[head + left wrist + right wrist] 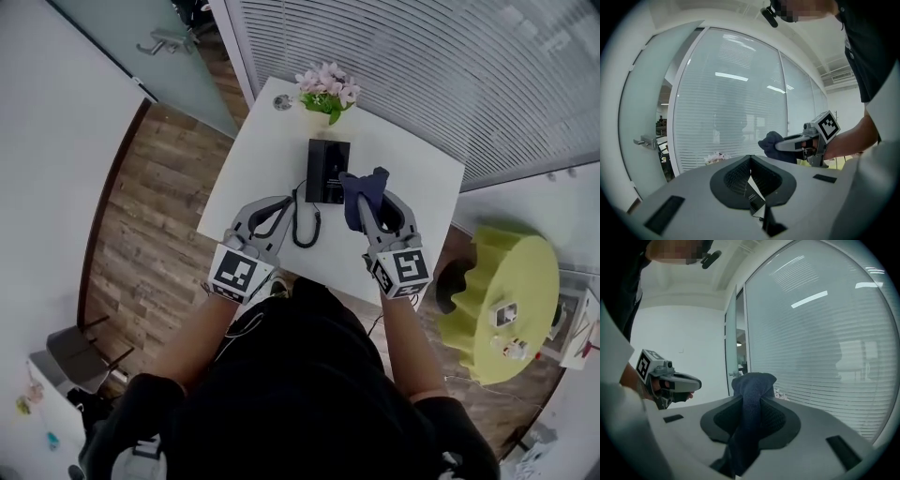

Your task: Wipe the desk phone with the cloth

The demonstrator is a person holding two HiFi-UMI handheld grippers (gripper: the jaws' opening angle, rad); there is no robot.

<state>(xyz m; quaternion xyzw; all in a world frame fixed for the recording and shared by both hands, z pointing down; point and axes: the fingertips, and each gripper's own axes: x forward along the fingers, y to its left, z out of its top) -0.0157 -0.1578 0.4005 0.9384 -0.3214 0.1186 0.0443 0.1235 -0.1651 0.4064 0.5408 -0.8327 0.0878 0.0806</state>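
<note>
My right hand-held gripper (379, 212) grips the dark blue cloth (360, 191) at the right edge of the black desk phone (325, 170) on the white worktop (424, 176). My left hand-held gripper (273, 214) is beside the coiled cord (306, 227); pink flowers (326, 88) stand beyond the phone.

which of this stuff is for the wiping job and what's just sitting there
For the job: desk phone; cloth, held in the right gripper.

Just lying about: pink flowers; small round object beside them; yellow-green stand.
</note>
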